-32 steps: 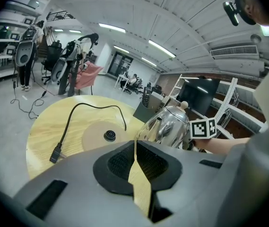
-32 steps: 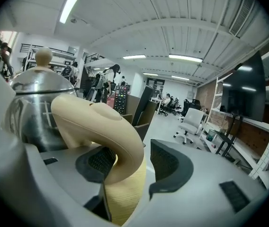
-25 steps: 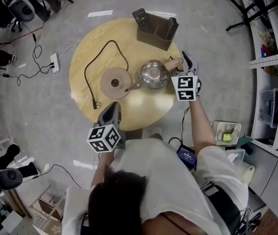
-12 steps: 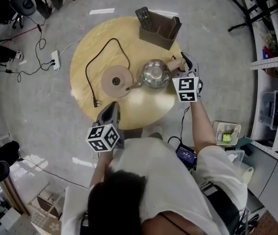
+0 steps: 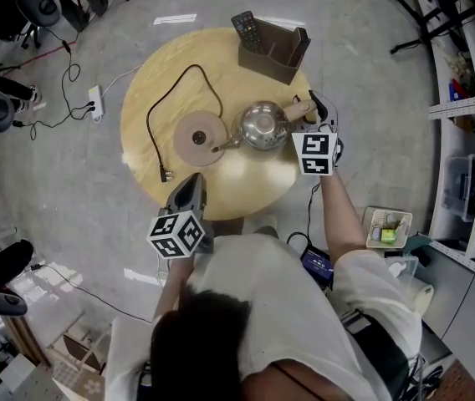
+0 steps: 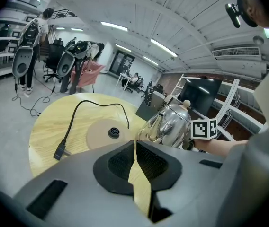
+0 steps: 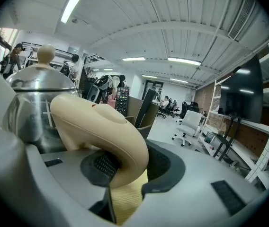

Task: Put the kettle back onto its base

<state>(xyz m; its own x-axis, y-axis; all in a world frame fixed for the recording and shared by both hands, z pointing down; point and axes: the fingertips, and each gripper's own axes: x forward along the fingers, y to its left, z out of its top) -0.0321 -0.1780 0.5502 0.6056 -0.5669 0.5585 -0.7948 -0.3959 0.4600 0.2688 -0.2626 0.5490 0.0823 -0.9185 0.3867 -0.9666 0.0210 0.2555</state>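
Note:
A shiny steel kettle with a cream handle stands on the round wooden table, just right of its flat round base, spout toward the base. My right gripper is at the handle; its jaws have just been closing, and in the right gripper view the pads press on the handle from both sides. My left gripper hangs over the table's near edge, shut and holding nothing. The left gripper view shows the kettle and the base ahead of it.
The base's black cord loops across the table's left half and ends in a loose plug. A brown organiser box with a remote stands at the far edge. A power strip lies on the floor at left; shelves line the right.
Kettle, base and both grippers keep their places across the head views. Only the view itself and some gear on the floor at the left shift a little.

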